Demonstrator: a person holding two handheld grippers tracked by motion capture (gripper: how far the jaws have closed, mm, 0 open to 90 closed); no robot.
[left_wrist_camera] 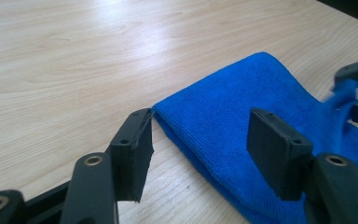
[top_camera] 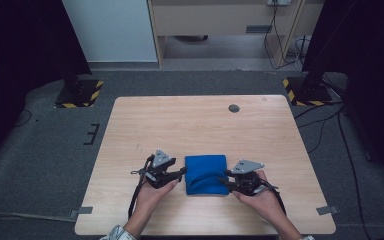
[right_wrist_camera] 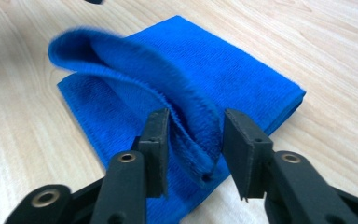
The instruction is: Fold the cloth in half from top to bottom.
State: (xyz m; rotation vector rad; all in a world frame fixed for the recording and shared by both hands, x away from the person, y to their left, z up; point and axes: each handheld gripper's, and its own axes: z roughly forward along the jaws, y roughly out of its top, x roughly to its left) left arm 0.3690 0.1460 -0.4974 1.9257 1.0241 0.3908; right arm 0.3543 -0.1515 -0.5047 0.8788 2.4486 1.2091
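A folded blue cloth (top_camera: 206, 172) lies on the light wooden table (top_camera: 190, 120), near its front edge. My left gripper (top_camera: 182, 173) is at the cloth's left side. Its jaws stand open (left_wrist_camera: 198, 140), with the cloth's edge (left_wrist_camera: 223, 121) lying flat between them and the pads off it. My right gripper (top_camera: 225, 179) is at the cloth's right side. There a raised flap of the cloth (right_wrist_camera: 135, 60) arches up, and its hemmed edge runs down between the open jaws (right_wrist_camera: 193, 135), loose of both pads. Farther off, the right gripper's jaws (left_wrist_camera: 354, 91) appear with a blurred tuft of cloth.
A small grey round cap (top_camera: 234, 108) sits in the table's far right part. Grey tape strips mark the front corners (top_camera: 84, 210) (top_camera: 326, 210). Stands with yellow-black bases (top_camera: 80, 92) (top_camera: 305, 92) are on the carpet behind, with cables trailing at the right.
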